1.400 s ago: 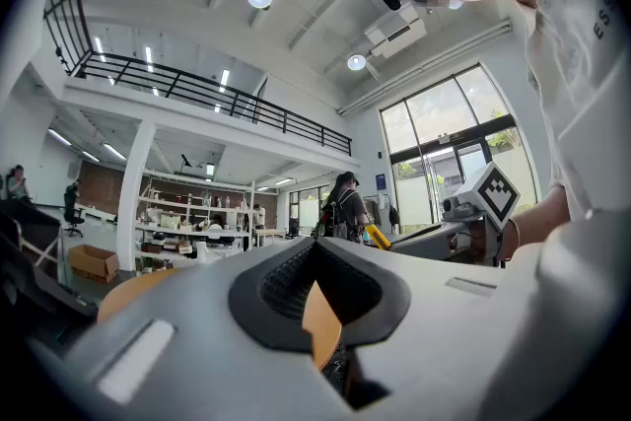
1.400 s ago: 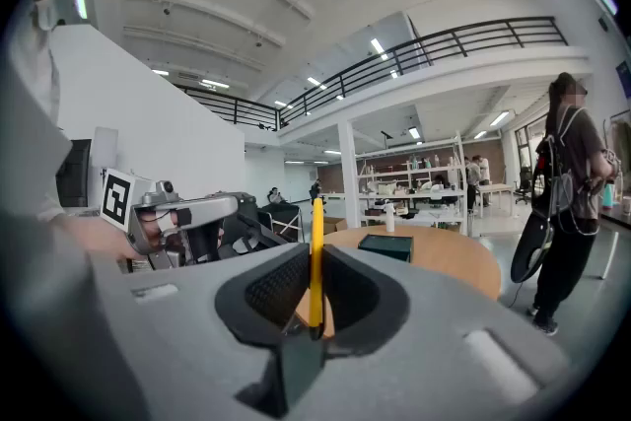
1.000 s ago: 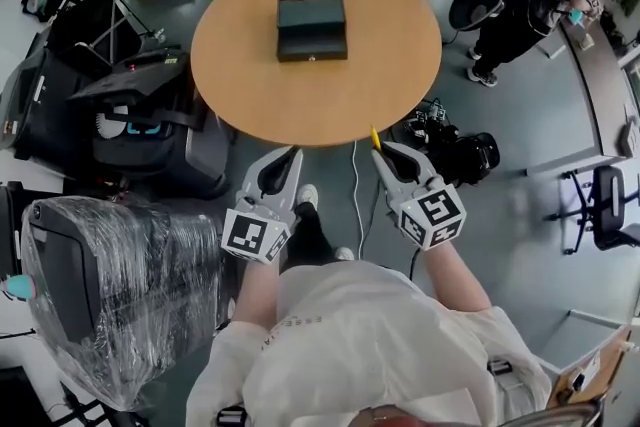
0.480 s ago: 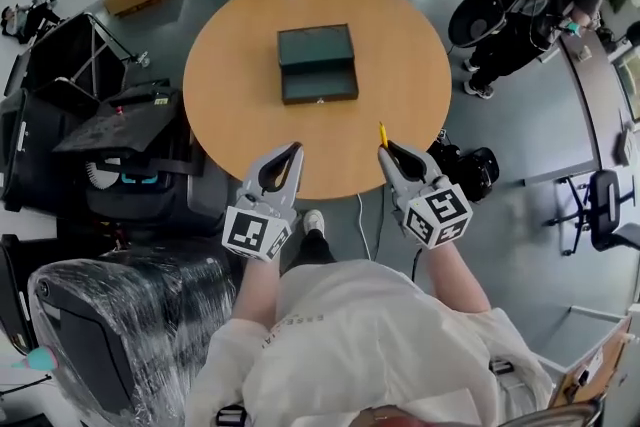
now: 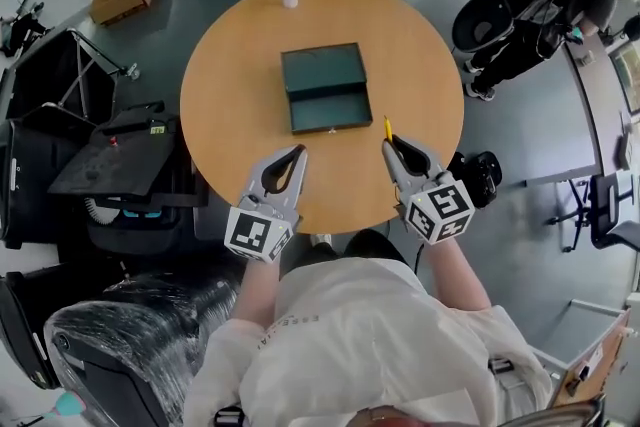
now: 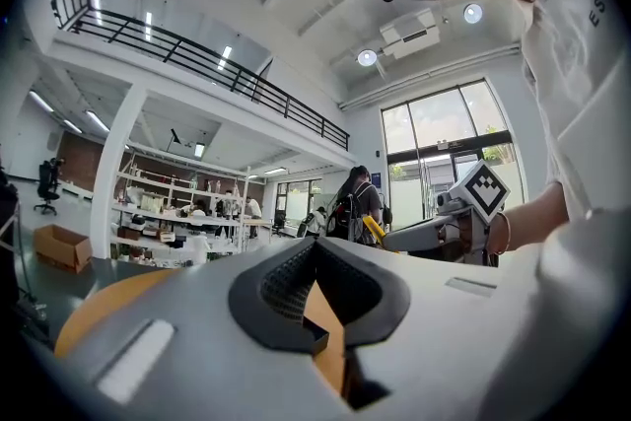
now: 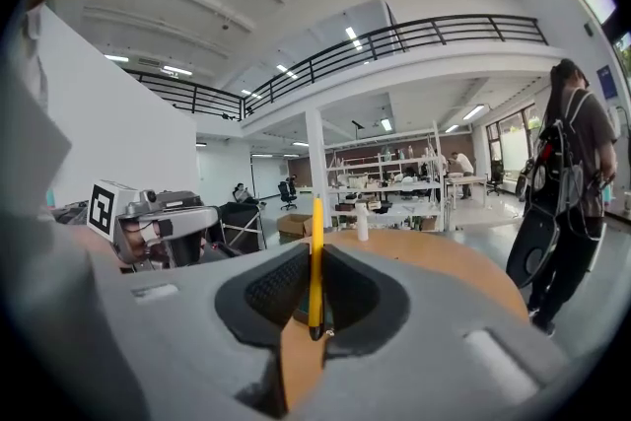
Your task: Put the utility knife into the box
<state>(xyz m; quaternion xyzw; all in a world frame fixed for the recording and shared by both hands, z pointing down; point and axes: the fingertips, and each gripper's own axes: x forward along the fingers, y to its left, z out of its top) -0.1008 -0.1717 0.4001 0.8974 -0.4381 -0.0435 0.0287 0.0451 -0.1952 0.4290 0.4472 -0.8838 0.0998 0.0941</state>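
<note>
Two grippers have come forward together, from above the grey floor to above the near edge of the round table [image 5: 230,65]. The right gripper [image 5: 390,145] pinches the yellow utility knife [image 5: 388,127], which sticks out past its tips toward the far side. The left gripper [image 5: 298,153] has its jaws pressed together on nothing. Beyond them the dark green box [image 5: 325,87] sits mid-table, seemingly open, now nearer but still apart from the knife and slightly to its left. The carry looks nearly done; what remains is reaching farther and lowering the knife inside.
</note>
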